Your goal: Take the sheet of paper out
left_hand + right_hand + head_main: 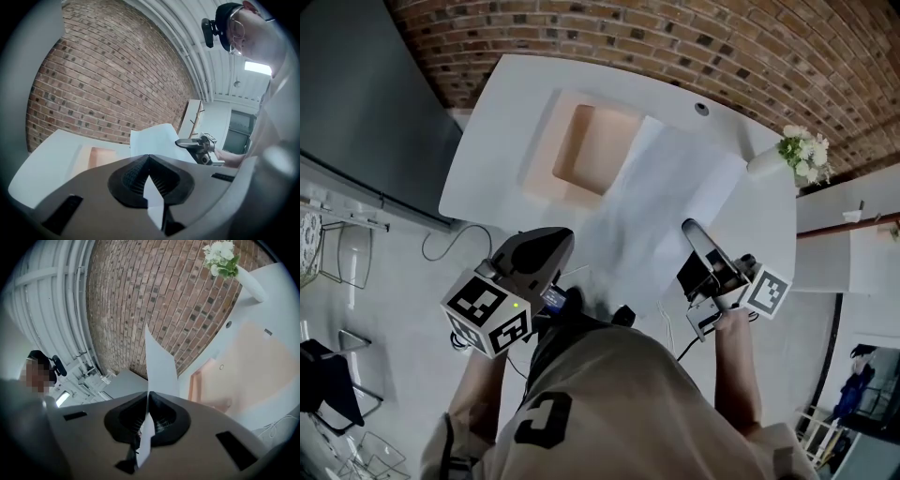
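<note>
Two claws are clamped on one sheet, each at a near corner. The left claw (562,242) (149,158) has its jaws closed together, with a sliver of white paper pinched between the ribbed pads. The right claw (688,227) (148,395) is likewise fully closed on the paper, which passes edge-on through the pads and runs up and away from them. A marker cube sits on each tool: the left cube (487,314) and the right cube (766,292).

The sheet (666,192) (157,137) (160,363) is white and spans the gap between the two claws. It extends away from the person across the tabletop (502,112). Its near edge is lifted clear of the surface; the left gripper view shows the far part arching upward. Whether the far edge touches the tabletop cannot be told.

Left of the sheet lies a shallow tray (591,145) with a peach floor and pale rim. In the head view the sheet covers the tray's right rim. A small round hole (701,109) marks the tabletop beyond the sheet. A white vase (764,163) with white flowers (804,153) stands at the right edge, well apart from the sheet. A brick wall (675,37) backs the tabletop.
</note>
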Demonstrator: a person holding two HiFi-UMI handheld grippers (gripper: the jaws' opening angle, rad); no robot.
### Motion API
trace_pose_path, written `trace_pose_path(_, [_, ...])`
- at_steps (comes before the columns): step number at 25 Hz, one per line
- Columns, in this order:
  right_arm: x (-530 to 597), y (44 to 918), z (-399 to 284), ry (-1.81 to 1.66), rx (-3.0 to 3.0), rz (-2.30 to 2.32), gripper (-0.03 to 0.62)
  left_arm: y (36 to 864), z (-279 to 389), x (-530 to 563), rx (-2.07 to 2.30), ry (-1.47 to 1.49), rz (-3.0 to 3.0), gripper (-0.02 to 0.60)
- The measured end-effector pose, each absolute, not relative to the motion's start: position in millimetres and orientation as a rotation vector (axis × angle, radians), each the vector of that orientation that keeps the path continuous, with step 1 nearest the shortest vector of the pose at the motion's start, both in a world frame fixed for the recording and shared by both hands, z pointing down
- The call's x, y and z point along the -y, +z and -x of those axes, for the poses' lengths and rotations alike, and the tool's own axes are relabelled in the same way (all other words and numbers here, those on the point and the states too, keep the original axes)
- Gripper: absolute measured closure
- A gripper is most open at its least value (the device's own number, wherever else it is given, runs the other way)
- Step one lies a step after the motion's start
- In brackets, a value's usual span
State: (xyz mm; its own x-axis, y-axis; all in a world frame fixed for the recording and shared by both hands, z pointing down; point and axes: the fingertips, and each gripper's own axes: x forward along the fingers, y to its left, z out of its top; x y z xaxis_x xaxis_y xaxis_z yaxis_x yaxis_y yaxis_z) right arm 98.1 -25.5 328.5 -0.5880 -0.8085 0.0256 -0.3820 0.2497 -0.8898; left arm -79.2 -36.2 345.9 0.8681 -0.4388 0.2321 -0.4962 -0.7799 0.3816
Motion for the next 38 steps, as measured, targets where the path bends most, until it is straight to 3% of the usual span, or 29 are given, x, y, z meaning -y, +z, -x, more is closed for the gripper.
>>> trace_pose_path(12, [-10, 328, -162, -1.273, -1.991, 1.116, 0.571, 322, 14, 11, 0.606, 0.203, -2.676, 0.568])
trace_pose_path(24, [-18, 319, -165, -1.242, -2.056, 1.049, 0.57, 322, 15, -7, 0.672, 0.247, -2.673, 0.568])
trace_pose_path(38, [-31, 301, -194, -0.831, -2.613, 1.595, 0.569, 323, 14, -5, 0.664, 0.241, -2.687, 0.568])
